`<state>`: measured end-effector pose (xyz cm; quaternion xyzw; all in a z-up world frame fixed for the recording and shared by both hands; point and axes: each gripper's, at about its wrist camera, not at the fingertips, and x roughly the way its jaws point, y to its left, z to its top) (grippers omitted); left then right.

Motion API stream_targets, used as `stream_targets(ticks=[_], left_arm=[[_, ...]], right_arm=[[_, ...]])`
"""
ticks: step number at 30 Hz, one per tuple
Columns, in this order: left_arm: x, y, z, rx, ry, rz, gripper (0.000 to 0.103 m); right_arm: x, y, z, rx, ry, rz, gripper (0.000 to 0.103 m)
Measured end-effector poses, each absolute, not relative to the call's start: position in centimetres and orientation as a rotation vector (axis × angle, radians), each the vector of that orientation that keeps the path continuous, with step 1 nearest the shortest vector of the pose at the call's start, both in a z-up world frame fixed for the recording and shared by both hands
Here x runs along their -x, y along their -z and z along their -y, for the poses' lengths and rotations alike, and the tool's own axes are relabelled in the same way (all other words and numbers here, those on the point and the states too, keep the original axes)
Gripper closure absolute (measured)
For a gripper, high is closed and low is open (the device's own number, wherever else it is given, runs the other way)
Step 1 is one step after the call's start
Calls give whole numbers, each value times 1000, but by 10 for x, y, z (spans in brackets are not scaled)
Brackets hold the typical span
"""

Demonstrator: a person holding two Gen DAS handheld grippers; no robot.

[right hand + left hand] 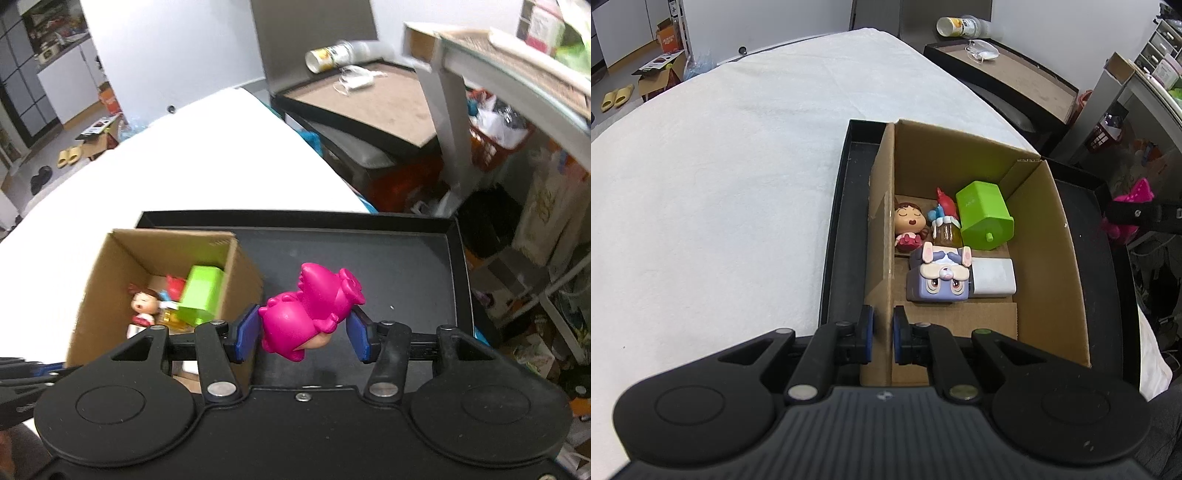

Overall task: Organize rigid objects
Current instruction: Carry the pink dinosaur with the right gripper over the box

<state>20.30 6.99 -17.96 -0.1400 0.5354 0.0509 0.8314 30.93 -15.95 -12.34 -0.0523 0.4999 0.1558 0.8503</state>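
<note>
A cardboard box (pixel 1045 236) stands in a black tray (pixel 846 229) on a white cloth. Inside lie a sleeping-girl figurine (pixel 909 223), a green block (pixel 984 218), a small bottle toy (pixel 945 225), a purple rabbit cube (pixel 940 277) and a white block (pixel 993 277). My left gripper (pixel 882 332) is shut on the box's left wall. In the right wrist view my right gripper (pixel 303 330) is shut on a magenta toy figure (pixel 310 310), held above the tray floor (pixel 406 266) right of the box (pixel 147 251). That pink toy (pixel 1137 194) also shows at the left view's right edge.
A brown-topped side table (pixel 376 99) with a tipped cup (pixel 332 55) stands beyond the cloth. Cluttered shelves and a red basket (pixel 495 144) fill the right. Cardboard boxes and yellow slippers (pixel 617 96) lie on the floor at far left.
</note>
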Motion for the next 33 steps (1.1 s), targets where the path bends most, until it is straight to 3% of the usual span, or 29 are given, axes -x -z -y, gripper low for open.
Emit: stream_targets(ticks=[13, 33], left_arm=[[-200, 176, -73, 318, -94, -1118, 95], [-200, 176, -76, 340, -88, -1114, 95]], right_arm=[[-295, 99, 117, 146, -442, -1009, 53], [-275, 126, 69, 242, -556, -1103, 52]])
